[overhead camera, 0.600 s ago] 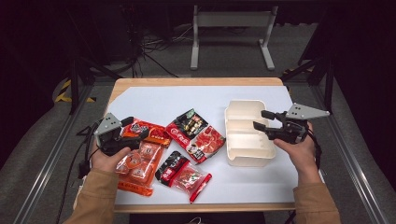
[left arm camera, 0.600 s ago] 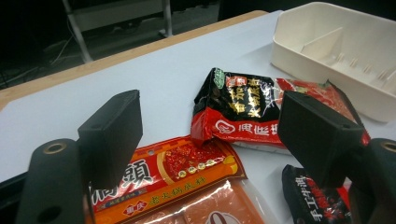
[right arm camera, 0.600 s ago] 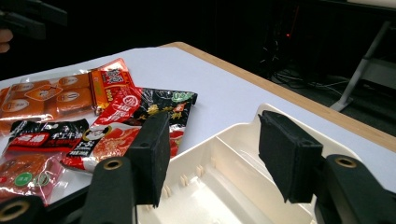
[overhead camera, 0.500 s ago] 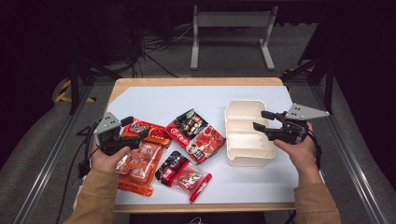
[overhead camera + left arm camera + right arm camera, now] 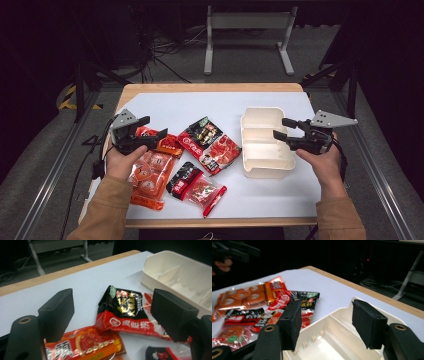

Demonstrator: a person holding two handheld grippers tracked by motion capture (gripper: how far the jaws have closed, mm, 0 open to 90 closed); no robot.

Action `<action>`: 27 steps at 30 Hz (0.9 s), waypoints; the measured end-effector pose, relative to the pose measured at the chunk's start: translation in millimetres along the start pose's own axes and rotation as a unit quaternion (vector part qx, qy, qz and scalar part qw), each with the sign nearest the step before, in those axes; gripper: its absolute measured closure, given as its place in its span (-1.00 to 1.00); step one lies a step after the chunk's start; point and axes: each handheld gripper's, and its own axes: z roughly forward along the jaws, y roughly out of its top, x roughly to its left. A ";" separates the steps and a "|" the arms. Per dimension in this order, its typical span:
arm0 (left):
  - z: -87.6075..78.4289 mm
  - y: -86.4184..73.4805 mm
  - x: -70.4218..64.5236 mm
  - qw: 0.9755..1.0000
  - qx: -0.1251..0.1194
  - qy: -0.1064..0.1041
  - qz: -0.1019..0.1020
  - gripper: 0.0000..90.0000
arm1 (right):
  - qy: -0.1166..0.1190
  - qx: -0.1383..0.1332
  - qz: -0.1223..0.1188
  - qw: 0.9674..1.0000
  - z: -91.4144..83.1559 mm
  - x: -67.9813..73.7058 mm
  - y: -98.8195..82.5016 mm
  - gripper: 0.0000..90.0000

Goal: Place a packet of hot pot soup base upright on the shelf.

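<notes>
Nothing is packed yet, by the look of it. Over by the table's left edge the left gripper [image 5: 150, 129] hovers just above the packets, fingers [image 5: 58, 312] spread with nothing between them. Under it, near the front left corner, lies the orange pack [image 5: 147, 177], and a red-orange packet [image 5: 167, 145] sits just beyond it. In the left gripper view those fingers frame the black-and-red packet [image 5: 123, 312], which lies flat on the table toward the middle, apart from the gripper. That one looks like the next pick. A small black packet [image 5: 182, 179] and a clear red pouch [image 5: 204, 192] lie toward the front edge.

Right of the pile, toward the right edge, stands the white tray [image 5: 265, 142], all its compartments bare. The right gripper [image 5: 281, 129] hangs over the tray's right rim, fingers [image 5: 291, 323] spread and holding nothing.

So every packet remains to be lifted and dropped into the tray.

Against the earlier frame, barely a change: both hands sit in the same spots, the packets lie as they did, and the tray has not shifted.
</notes>
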 end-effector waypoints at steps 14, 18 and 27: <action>48.9 12.2 7.8 0.999 0.044 0.016 0.014 -0.61 | -0.006 -0.002 0.002 1.000 -1.5 -2.0 2.5 -0.20; 56.6 15.5 11.7 0.999 0.040 0.014 0.001 -0.60 | -0.009 0.001 0.003 1.000 -0.5 -2.2 1.9 -0.24; 78.1 11.0 16.5 0.998 0.052 0.020 -0.022 -0.67 | -0.009 0.000 0.000 1.000 -2.6 -2.2 0.8 -0.19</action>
